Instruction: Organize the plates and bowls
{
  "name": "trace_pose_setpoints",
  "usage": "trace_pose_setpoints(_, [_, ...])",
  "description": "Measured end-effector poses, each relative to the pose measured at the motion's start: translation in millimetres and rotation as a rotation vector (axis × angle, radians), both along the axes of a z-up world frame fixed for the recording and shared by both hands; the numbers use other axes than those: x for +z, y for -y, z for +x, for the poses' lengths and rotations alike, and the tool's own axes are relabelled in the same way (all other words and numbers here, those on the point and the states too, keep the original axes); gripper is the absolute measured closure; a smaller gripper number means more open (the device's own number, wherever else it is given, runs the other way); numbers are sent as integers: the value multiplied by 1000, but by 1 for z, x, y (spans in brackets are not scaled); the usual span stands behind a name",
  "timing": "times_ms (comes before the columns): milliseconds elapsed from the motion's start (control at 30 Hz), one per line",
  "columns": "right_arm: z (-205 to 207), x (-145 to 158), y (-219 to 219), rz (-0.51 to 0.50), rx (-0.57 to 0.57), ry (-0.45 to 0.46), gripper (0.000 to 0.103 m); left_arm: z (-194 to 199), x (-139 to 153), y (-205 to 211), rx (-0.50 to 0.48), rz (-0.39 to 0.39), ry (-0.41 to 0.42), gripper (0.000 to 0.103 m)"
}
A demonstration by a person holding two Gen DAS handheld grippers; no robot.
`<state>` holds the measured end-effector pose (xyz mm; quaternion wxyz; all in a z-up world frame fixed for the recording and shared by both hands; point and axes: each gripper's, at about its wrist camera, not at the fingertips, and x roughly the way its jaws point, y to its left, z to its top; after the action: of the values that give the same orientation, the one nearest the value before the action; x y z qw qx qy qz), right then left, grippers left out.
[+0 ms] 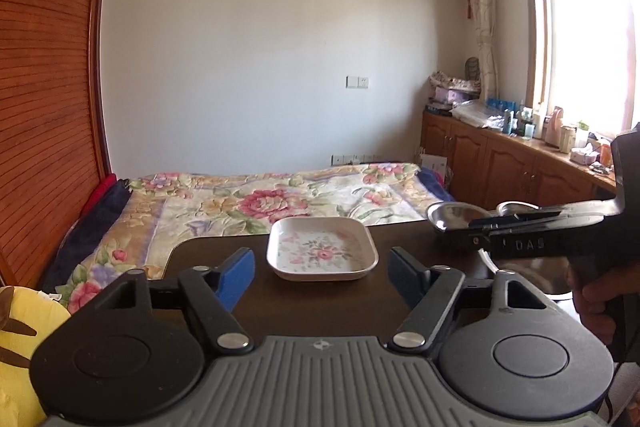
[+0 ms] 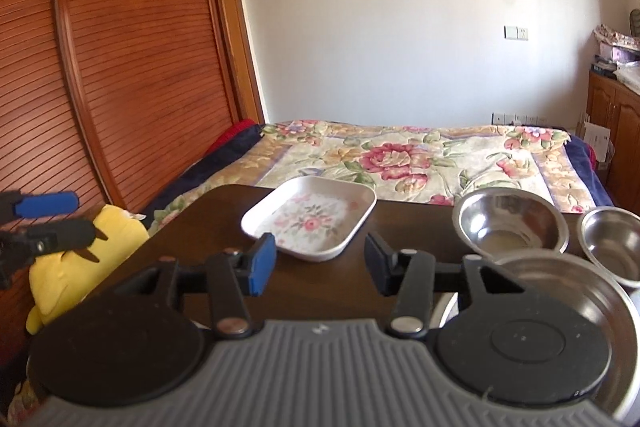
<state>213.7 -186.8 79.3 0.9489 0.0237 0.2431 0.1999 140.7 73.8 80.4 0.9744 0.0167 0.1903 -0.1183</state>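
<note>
**Coach:** Grippers first. Your left gripper (image 1: 321, 275) has its jaws spread wide with nothing between them, and it is aimed at the square floral plate (image 1: 322, 253). Your right gripper (image 2: 316, 265) is just as wide apart and just as empty.

**Trainee:** Where is everything?

**Coach:** All on the dark table (image 2: 208, 227). In your right wrist view the plate sits at 12 o'clock from the fingertips, near the far edge. The steel bowls cluster toward 2 and 3 o'clock: a medium bowl (image 2: 512, 227), a small bowl (image 2: 614, 243), and a wide shallow steel dish (image 2: 580, 291) nearest you, partly hidden behind the gripper body.

**Trainee:** So what do I do now?

**Coach:** My judgement: nothing is stacked yet, so you are choosing a first pick. Approach a rim low, with one finger inside the wall and one outside. Steel is probably slick, so close firmly and lift straight. Keep your two tools from crossing; they sit close together here.
</note>
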Motion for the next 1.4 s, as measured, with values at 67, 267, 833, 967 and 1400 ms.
trace_pose_setpoints(67, [11, 2, -5, -2, 2, -15, 52, 9, -1, 0, -8, 5, -12, 35])
trace_pose_setpoints(267, [43, -1, -19, -35, 14, -58, 52, 40, -8, -3, -25, 5, -49, 40])
trace_pose_setpoints(833, [135, -31, -38, -121, -47, -247, 60, 158, -48, -12, -25, -11, -198, 64])
trace_pose_setpoints(967, [150, -36, -37, -146, -48, -300, 64, 181, -60, -12, -13, -4, -240, 65])
trace_pose_setpoints(1400, [171, -51, -50, -204, -15, -362, 83, 223, -85, -20, -18, -42, -321, 68])
